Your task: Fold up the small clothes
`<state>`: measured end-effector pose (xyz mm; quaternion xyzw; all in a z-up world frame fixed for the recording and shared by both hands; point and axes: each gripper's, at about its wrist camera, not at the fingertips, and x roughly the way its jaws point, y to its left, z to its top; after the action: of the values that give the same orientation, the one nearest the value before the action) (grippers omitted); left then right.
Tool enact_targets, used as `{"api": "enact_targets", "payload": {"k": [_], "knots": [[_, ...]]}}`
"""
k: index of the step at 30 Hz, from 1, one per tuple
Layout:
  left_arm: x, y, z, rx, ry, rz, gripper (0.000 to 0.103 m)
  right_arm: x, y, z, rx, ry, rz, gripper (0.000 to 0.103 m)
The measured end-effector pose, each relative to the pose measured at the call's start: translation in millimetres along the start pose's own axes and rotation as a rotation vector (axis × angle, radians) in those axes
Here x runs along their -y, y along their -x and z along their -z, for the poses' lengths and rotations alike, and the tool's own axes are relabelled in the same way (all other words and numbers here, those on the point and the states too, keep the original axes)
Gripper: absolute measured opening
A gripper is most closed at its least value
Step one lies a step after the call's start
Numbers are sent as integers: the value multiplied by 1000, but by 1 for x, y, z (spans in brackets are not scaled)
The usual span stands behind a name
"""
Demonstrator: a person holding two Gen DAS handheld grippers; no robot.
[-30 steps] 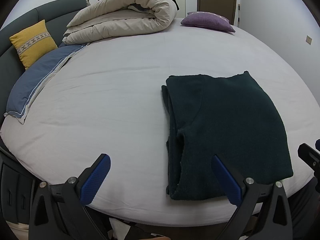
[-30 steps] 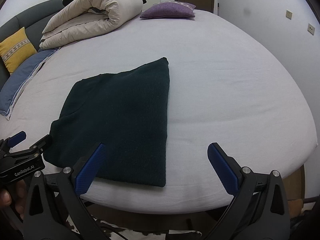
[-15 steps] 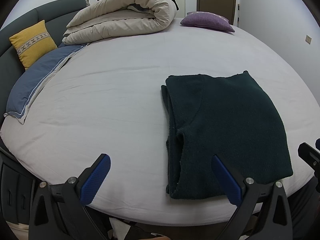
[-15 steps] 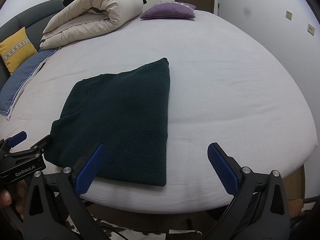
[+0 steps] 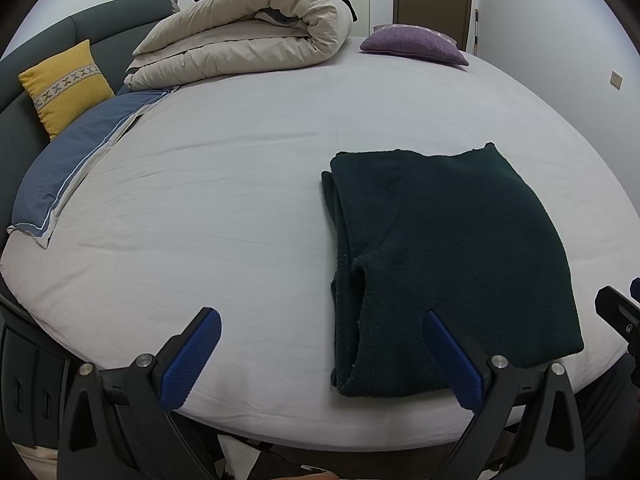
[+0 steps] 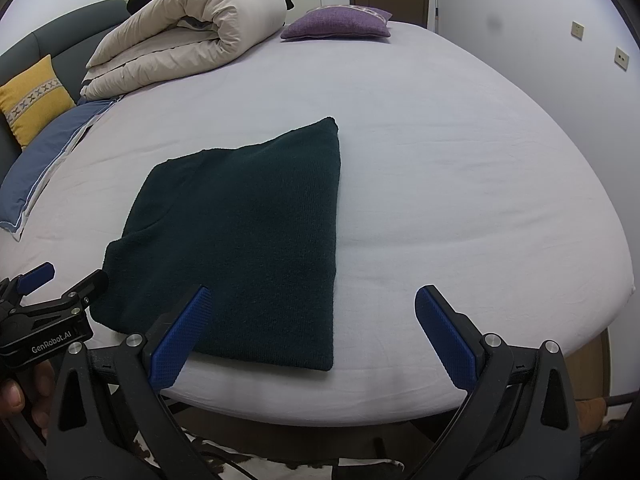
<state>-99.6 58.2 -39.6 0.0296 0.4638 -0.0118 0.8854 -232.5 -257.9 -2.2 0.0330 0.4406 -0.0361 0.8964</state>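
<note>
A dark green knitted garment (image 5: 444, 256) lies folded in a flat rectangle near the front edge of the bed (image 5: 224, 184); it also shows in the right wrist view (image 6: 248, 236). My left gripper (image 5: 320, 356) is open and empty, held off the bed's front edge, its right finger over the garment's near left corner. My right gripper (image 6: 312, 332) is open and empty, its left finger over the garment's near edge. The left gripper (image 6: 44, 316) also shows at the left of the right wrist view.
A rolled beige duvet (image 5: 248, 40) lies at the back of the bed. A purple cushion (image 5: 412, 44) is at the back right. A yellow cushion (image 5: 64, 84) and a blue pillow (image 5: 76, 164) sit at the left by the grey headboard. A wall is on the right.
</note>
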Motion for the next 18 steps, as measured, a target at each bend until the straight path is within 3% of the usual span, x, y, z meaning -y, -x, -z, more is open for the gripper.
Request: {"api": "enact_targets", "payload": {"k": [18], "knots": [[0, -1, 2, -5, 4, 5, 103, 1, -1, 0, -2, -1, -3, 103]]}}
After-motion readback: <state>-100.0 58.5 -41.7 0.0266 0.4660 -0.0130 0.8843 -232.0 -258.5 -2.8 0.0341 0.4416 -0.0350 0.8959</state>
